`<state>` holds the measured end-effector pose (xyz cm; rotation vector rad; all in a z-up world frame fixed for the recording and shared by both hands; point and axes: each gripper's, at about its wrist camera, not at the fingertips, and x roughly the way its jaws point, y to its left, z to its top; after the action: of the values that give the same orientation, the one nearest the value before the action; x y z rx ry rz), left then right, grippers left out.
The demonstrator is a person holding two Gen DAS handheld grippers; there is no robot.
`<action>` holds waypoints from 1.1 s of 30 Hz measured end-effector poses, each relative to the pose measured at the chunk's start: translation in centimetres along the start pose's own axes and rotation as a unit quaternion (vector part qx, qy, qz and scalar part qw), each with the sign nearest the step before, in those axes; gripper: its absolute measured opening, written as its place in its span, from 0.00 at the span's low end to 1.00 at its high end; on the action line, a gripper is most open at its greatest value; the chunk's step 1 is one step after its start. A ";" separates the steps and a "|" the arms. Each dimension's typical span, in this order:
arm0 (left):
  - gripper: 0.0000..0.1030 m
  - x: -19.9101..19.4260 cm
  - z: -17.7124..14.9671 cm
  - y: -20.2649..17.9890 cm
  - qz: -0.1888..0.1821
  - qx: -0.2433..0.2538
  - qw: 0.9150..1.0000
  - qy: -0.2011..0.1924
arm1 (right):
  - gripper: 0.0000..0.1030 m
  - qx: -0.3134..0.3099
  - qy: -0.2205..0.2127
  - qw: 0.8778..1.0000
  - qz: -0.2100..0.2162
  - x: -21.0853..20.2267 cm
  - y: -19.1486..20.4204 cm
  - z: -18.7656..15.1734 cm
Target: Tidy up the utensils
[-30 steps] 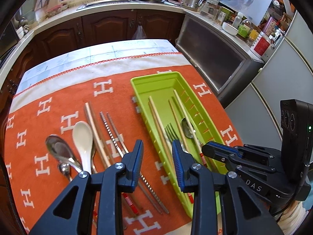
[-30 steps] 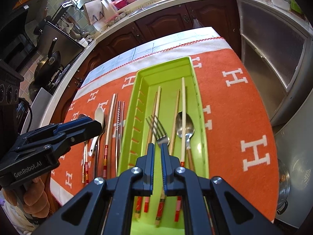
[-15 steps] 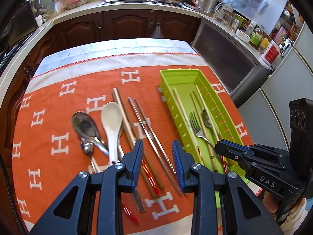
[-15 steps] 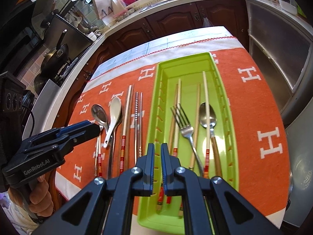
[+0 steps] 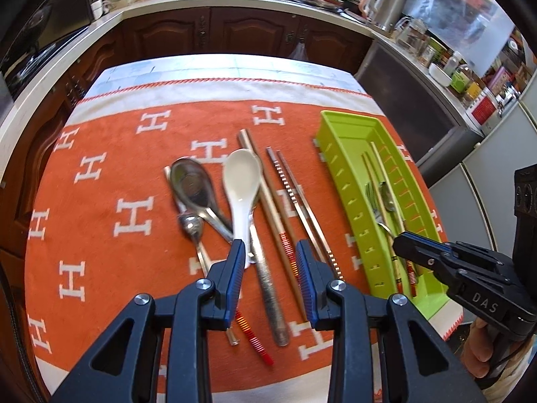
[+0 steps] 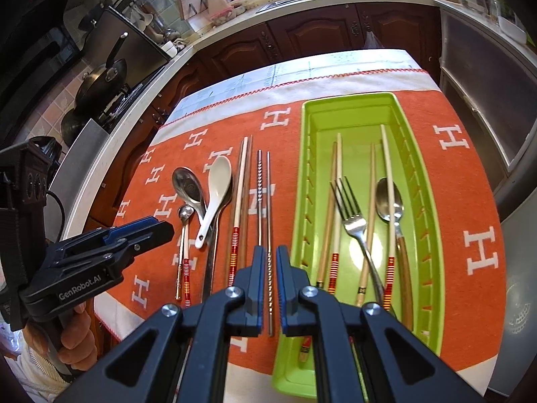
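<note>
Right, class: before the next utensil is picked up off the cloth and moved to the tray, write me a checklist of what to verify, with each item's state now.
1. Left gripper open and holding nothing: ok.
2. Right gripper open wide enough to grasp: not ok, jaws nearly closed.
3. Target chosen: cannot tell; left gripper hangs over the white ceramic spoon handle and the red-banded chopsticks.
4. Green tray has free room: ok, far end bare.
5. Loose utensils separate: not ok, white ceramic spoon overlaps the metal spoons.
6. Metal chopsticks lie unobstructed: ok.
</note>
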<state>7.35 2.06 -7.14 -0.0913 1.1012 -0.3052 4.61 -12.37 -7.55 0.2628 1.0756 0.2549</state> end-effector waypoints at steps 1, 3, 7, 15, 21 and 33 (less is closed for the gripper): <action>0.30 0.0 -0.1 0.4 0.002 -0.004 1.000 0.001 | 0.06 -0.002 0.001 1.000 -0.001 0.1 0.2 0.0; 0.32 0.1 -0.5 1.2 0.006 -0.012 1.000 0.001 | 0.06 -0.006 0.003 1.000 -0.001 0.2 0.5 0.0; 0.32 0.2 -0.9 2.6 0.011 -0.026 1.000 0.004 | 0.06 -0.012 0.006 1.000 -0.002 0.4 1.1 0.0; 0.32 1.1 -1.5 5.9 0.023 -0.058 0.998 0.012 | 0.06 -0.018 0.015 1.000 0.003 1.3 2.1 0.2; 0.32 2.3 -2.1 7.3 0.027 -0.066 0.997 0.023 | 0.06 -0.027 0.027 0.999 0.011 2.4 3.4 0.3; 0.32 4.6 -1.1 8.6 -0.033 -0.083 0.996 0.011 | 0.06 -0.019 0.052 0.998 0.043 6.0 5.2 1.8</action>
<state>9.99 9.02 -13.57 -0.2734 1.1453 -0.2743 8.53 -5.60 -10.00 0.2650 1.1629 0.3685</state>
